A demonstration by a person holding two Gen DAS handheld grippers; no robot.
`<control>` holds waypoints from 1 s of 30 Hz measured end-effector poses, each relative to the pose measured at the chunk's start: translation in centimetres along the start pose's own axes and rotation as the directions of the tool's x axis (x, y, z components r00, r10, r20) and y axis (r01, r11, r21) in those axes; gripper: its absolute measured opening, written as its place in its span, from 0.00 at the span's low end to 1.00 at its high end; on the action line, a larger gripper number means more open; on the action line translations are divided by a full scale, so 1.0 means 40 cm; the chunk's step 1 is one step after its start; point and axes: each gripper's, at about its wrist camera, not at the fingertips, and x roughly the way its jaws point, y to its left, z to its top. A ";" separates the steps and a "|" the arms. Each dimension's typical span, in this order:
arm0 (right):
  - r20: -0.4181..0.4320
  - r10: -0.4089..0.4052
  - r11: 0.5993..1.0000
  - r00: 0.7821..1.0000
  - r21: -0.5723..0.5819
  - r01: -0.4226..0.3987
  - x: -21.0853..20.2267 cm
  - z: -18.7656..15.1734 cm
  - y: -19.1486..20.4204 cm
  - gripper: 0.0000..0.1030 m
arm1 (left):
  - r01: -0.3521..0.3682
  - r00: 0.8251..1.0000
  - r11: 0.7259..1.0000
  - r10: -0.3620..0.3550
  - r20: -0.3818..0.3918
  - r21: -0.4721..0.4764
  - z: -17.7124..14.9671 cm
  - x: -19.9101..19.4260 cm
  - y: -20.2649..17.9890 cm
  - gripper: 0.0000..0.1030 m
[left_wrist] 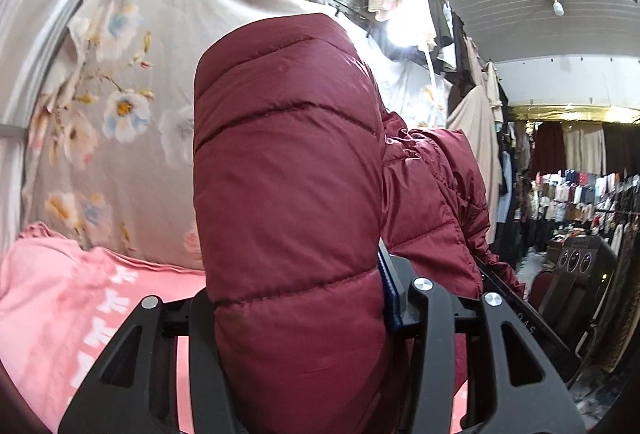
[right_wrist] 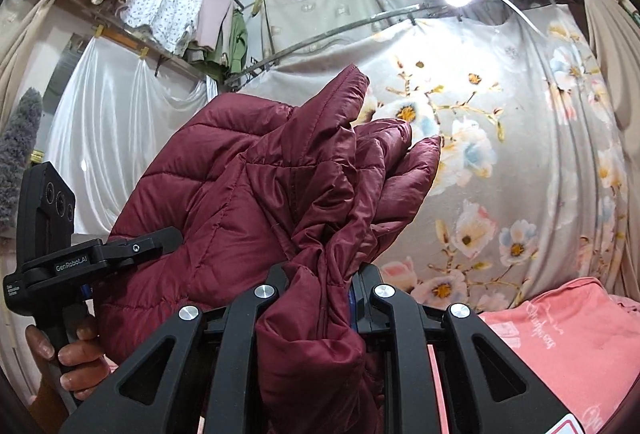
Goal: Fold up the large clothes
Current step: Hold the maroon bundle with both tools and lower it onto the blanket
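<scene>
- The jacket (left_wrist: 288,170) stands between the left gripper (left_wrist: 304,314) fingers, in front of a hanging sheet (left_wrist: 132,106).
- In the right wrist view, the jacket fills the right gripper (right_wrist: 316,298); the left gripper sits lower left.
- A bedspread (right_wrist: 560,346) lies below the sheet.

"GenRobot.AI" on left gripper (right_wrist: 132,246)

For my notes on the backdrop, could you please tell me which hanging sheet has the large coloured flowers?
The lower grey sheet directly behind the maroon jacket; the sheet above shows only faint pale motifs, and the white drape is plain.
</scene>
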 end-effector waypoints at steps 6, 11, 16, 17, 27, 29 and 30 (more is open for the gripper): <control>-0.100 -0.020 0.999 0.995 0.036 0.024 0.151 -0.105 -0.016 0.16 | -0.038 0.997 0.998 0.035 -0.072 -0.043 -0.033 0.085 0.150 0.46; -0.184 -0.041 0.996 0.982 0.066 0.054 0.258 -0.211 -0.040 0.16 | -0.077 0.989 0.994 0.067 -0.131 -0.073 -0.107 0.165 0.255 0.45; -0.277 -0.072 0.991 0.958 0.091 0.101 0.357 -0.345 -0.079 0.16 | -0.098 0.974 0.988 0.071 -0.215 -0.116 -0.208 0.259 0.356 0.46; -0.297 -0.077 0.989 0.952 0.095 0.110 0.377 -0.371 -0.088 0.16 | -0.102 0.970 0.987 0.070 -0.235 -0.128 -0.229 0.277 0.376 0.45; -0.462 -0.092 0.971 0.882 0.154 0.182 0.499 -0.598 -0.189 0.16 | -0.163 0.913 0.966 0.071 -0.402 -0.200 -0.455 0.445 0.493 0.45; -0.500 -0.094 0.969 0.861 0.154 0.195 0.517 -0.643 -0.206 0.16 | -0.176 0.901 0.961 0.070 -0.428 -0.214 -0.492 0.466 0.507 0.45; -0.517 -0.095 0.968 0.850 0.153 0.201 0.526 -0.664 -0.213 0.16 | -0.188 0.891 0.957 0.072 -0.447 -0.220 -0.517 0.479 0.516 0.45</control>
